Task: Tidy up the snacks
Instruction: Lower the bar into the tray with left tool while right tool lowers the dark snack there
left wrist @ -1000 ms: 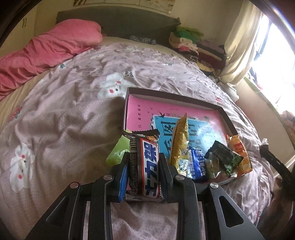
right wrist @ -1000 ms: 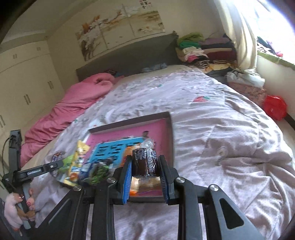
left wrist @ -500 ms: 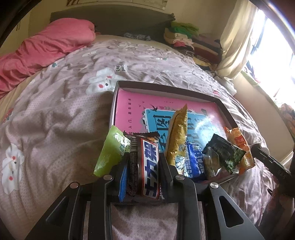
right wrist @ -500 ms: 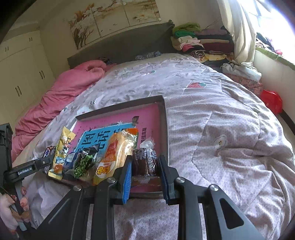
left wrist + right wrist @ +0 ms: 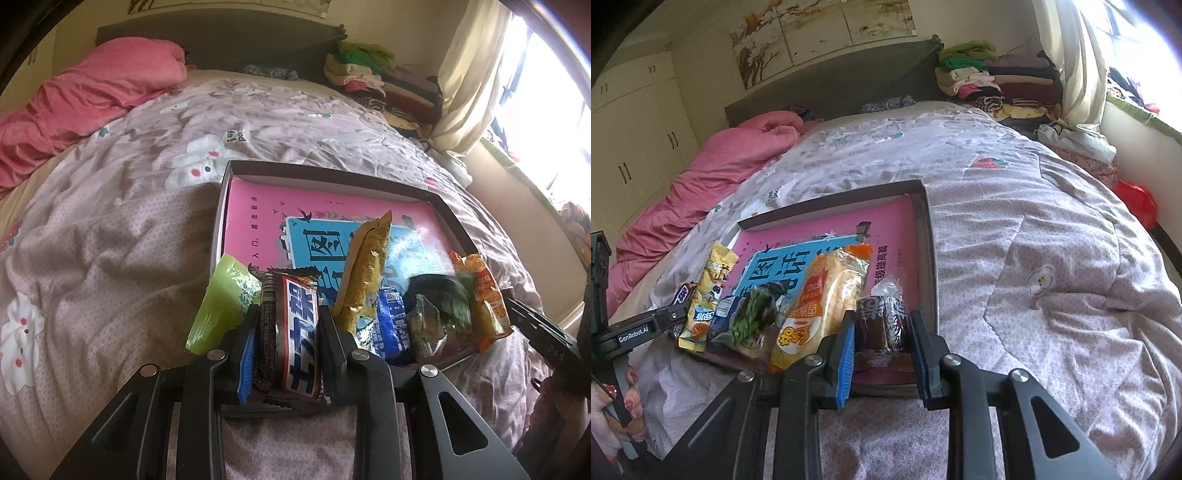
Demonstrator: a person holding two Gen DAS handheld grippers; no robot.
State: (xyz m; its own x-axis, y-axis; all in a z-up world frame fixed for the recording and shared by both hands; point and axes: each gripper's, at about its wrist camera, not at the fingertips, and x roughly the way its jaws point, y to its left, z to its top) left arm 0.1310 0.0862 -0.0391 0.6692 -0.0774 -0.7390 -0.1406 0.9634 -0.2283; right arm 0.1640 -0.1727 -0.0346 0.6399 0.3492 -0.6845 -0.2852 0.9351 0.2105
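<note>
A shallow dark box point(image 5: 332, 177) with a pink and blue liner lies on the bed. Along its near edge stand a green packet point(image 5: 221, 306), a yellow packet point(image 5: 365, 277), a blue packet point(image 5: 391, 325), a dark green packet point(image 5: 436, 306) and an orange packet point(image 5: 480, 295). My left gripper point(image 5: 290, 332) is shut on a red, white and blue chocolate bar point(image 5: 299, 332), upright at the box's near left corner. My right gripper point(image 5: 882, 332) is shut on a dark brown wrapped snack point(image 5: 882, 321), low over the near right corner of the box point(image 5: 925, 236), beside the orange packet point(image 5: 820, 295).
The box rests on a rumpled floral quilt point(image 5: 110, 240). A pink blanket point(image 5: 92, 92) lies at the far left and folded clothes point(image 5: 990, 81) are stacked by the headboard. In the right wrist view, a person's hand point(image 5: 613, 406) holds the left gripper's handle point(image 5: 635, 332).
The right gripper has sunk with the dark snack toward the box's near right corner, beside the orange packet. The left gripper keeps its grip and has barely shifted.
</note>
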